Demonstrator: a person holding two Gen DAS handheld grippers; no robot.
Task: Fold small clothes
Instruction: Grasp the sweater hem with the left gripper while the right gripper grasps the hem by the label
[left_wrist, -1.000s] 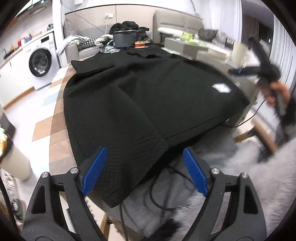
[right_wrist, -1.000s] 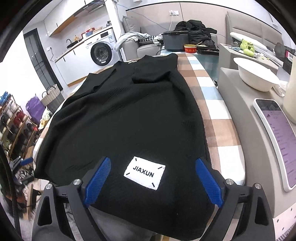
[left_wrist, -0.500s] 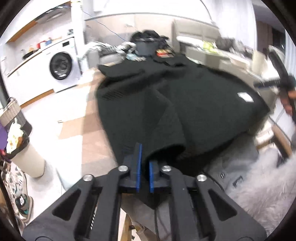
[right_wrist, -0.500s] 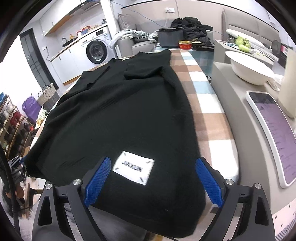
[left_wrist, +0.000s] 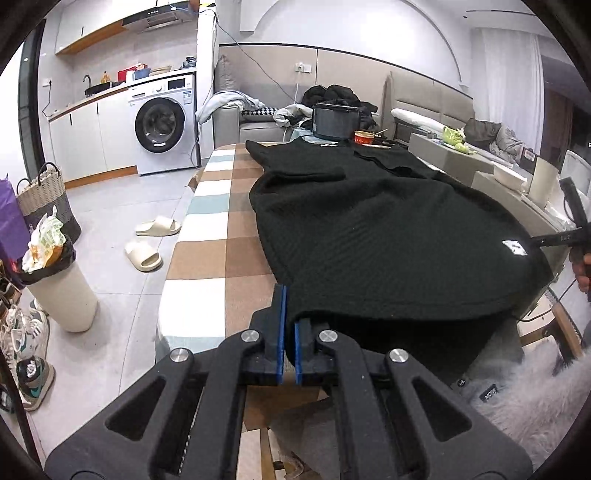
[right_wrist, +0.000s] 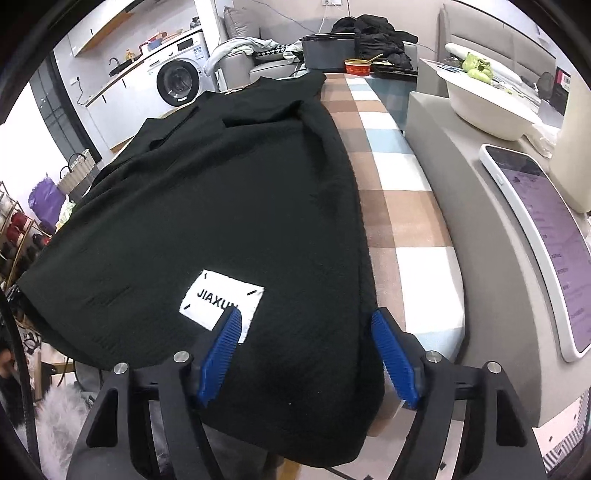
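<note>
Black textured garment (right_wrist: 229, 206) spread flat on checked board, white JIAXUN patch near hem overhanging end.

Hidden under the black garment (right_wrist: 229, 206): most of the checked worktop (right_wrist: 399, 206). Cut off at the right edge of the left wrist view: the right gripper (left_wrist: 569, 236). Covered by a blue pad: the end of the label (right_wrist: 221, 301) lettering. Too small to read: the phone (right_wrist: 546, 236) screen text, right of frame.
</note>
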